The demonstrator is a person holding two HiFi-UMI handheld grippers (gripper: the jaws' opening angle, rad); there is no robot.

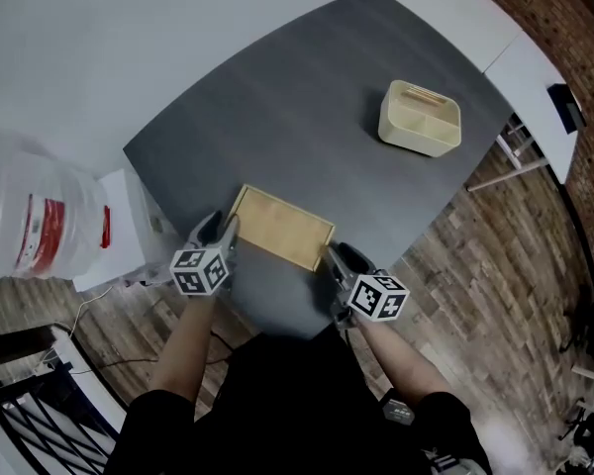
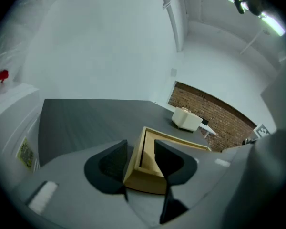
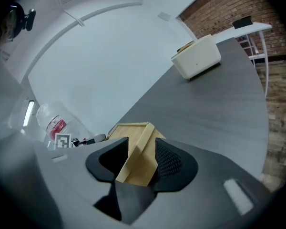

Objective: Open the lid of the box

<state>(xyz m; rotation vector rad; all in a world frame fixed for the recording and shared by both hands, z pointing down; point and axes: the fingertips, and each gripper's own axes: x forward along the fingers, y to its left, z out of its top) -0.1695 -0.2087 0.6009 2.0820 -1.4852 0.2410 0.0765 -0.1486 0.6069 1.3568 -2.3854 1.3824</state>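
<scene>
Head view puts the wooden box (image 1: 280, 228) flat on the dark table (image 1: 277, 117), close to the near edge and right in front of the person, its lid apparently still down. That nearness lets both tools reach it at once.

The left gripper (image 1: 223, 228) sits at the box's near-left corner, and the right gripper (image 1: 335, 257) at the near-right corner.

In the left gripper view, the jaws stand wide and straddle the corner of the box (image 2: 144, 178), one jaw outside the wall and one over the top. I judge the pads are not yet pressing.

The right gripper view shows the same: jaws parted around the other corner (image 3: 138, 161), with a gap on the left side, so nothing is clamped.

Taking both corners together probably keeps the lid level as it lifts, or lets one tool steady the base.

A cream divided tray (image 1: 421, 117) sits well apart across the table, out of the way.
</scene>
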